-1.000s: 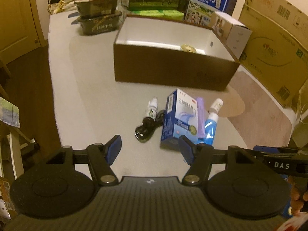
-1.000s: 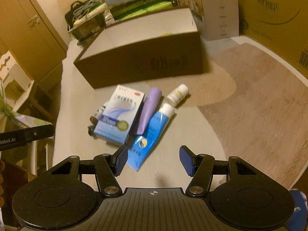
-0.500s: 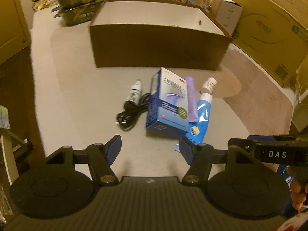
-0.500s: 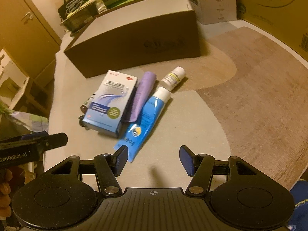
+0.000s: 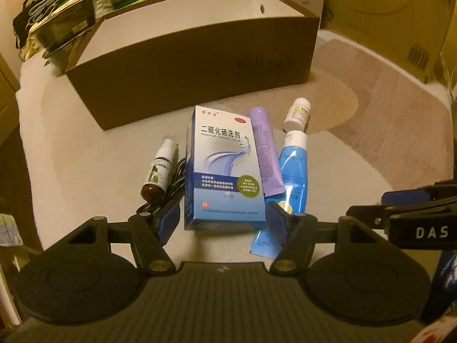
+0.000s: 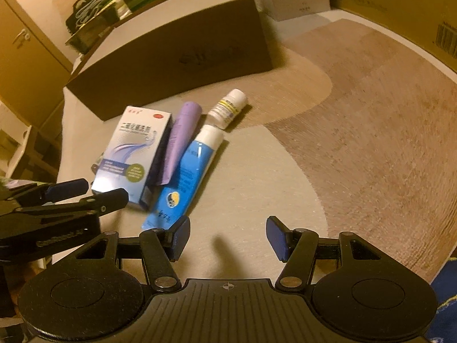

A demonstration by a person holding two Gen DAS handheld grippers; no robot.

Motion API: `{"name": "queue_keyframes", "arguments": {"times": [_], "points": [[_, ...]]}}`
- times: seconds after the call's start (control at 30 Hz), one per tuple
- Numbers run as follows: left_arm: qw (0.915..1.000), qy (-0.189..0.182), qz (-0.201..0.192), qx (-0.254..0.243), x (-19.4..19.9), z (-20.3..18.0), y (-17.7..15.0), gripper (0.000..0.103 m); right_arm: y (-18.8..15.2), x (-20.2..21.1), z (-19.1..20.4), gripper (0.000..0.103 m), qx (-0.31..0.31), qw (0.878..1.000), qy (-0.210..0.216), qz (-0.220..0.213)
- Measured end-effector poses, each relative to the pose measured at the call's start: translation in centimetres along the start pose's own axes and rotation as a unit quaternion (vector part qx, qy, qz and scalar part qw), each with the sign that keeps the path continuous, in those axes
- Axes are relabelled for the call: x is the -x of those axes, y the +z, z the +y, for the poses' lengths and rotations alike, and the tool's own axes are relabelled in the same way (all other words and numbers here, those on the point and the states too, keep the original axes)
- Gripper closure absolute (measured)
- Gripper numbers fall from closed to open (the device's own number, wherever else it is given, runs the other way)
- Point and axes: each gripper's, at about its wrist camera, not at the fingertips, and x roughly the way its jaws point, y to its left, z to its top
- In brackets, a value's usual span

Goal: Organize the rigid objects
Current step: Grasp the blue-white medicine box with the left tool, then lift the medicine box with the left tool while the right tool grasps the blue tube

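A blue and white carton (image 5: 222,168) (image 6: 131,154) lies flat on the carpet in front of a long brown box (image 5: 200,65) (image 6: 177,60). Beside it lie a purple tube (image 5: 264,151) (image 6: 180,143), a blue tube (image 5: 291,171) (image 6: 185,177), a white pill bottle (image 5: 297,114) (image 6: 228,107), a small brown spray bottle (image 5: 158,171) and a black cable (image 5: 171,188). My left gripper (image 5: 222,223) is open, its pads straddling the carton's near end. My right gripper (image 6: 225,237) is open over bare carpet, just right of the blue tube's crimped end.
Cardboard cartons (image 5: 400,14) and milk boxes stand behind and to the right of the brown box. Dark trays (image 5: 60,28) with clutter sit at the back left. A wooden door (image 6: 25,45) is on the far left. Patterned carpet (image 6: 371,143) stretches to the right.
Both grippers have come lower and closer to the pile. The left one has moved over the carton, which now sits between its fingers. Neither gripper's opening has changed.
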Motion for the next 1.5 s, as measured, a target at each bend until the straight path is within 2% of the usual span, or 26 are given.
{"name": "queue_keyframes", "arguments": {"times": [0.1, 0.17, 0.37, 0.63, 0.73, 0.93, 1.1, 1.27, 1.5], "points": [[0.9999, 0.001, 0.004, -0.013, -0.9, -0.6, 0.3, 0.037, 0.2, -0.3, -0.6, 0.043, -0.009, 1.0, -0.003, 0.001], [0.9997, 0.006, 0.007, -0.021, -1.5, -1.0, 0.5, 0.032, 0.3, -0.5, -1.1, 0.043, -0.016, 1.0, -0.005, 0.003], [0.9991, 0.025, 0.005, -0.033, -3.0, -0.9, 0.9, 0.037, 0.3, -1.0, -2.0, 0.043, -0.026, 1.0, -0.011, 0.007], [0.9994, 0.022, -0.01, 0.025, -1.7, 2.8, 0.1, 0.038, 0.6, -1.5, -2.2, 0.043, -0.027, 0.999, -0.015, 0.009], [0.9985, 0.002, -0.03, 0.045, -0.1, 4.1, -0.5, 0.038, 0.8, -1.8, -1.9, 0.043, -0.022, 1.0, -0.014, 0.008], [0.9959, -0.002, -0.066, 0.062, 2.4, 5.9, -0.9, 0.039, 1.8, -2.7, -0.1, 0.043, 0.0, 1.0, 0.004, 0.0], [0.9928, 0.015, -0.089, 0.079, 3.3, 7.7, -0.9, 0.039, 3.1, -3.6, 1.5, 0.044, 0.009, 1.0, 0.015, -0.019], [0.9884, 0.046, -0.095, 0.109, 3.5, 10.4, -1.3, 0.039, 4.3, -4.8, 2.7, 0.06, 0.012, 0.999, 0.006, -0.03], [0.984, 0.07, -0.088, 0.138, 3.1, 12.9, -2.3, 0.039, 5.7, -7.0, 2.9, 0.064, -0.019, 1.0, 0.007, -0.023]]}}
